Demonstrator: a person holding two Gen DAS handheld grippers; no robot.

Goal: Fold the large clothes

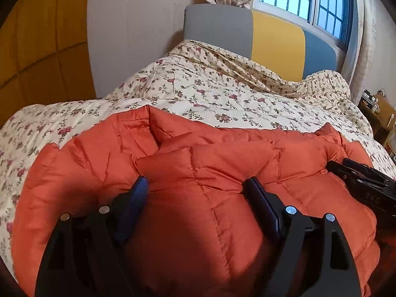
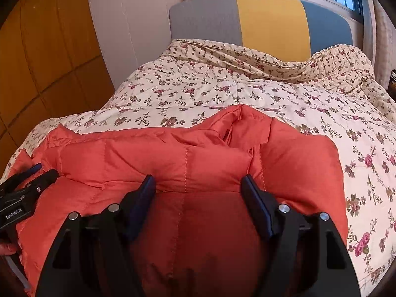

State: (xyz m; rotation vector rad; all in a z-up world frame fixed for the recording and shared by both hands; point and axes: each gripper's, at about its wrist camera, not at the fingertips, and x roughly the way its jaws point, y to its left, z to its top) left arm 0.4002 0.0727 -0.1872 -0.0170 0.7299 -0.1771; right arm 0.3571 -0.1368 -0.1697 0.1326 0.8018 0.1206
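Puffy orange quilted jacket [image 1: 203,193] lay folded on the flowered bed cover [image 1: 222,94], top edge creased, left gripper [image 1: 198,185] and right gripper [image 2: 198,183] both spread wide above it, holding nothing, free cover beyond.

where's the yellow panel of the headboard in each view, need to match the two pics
Left wrist view: the yellow panel sits upper right of centre, between the grey and blue panels, just under the window.
Right wrist view: the yellow panel sits top centre-right, again between grey and blue.
Shared landmark: the orange jacket lying on the flowered quilt, filling the lower half of both.
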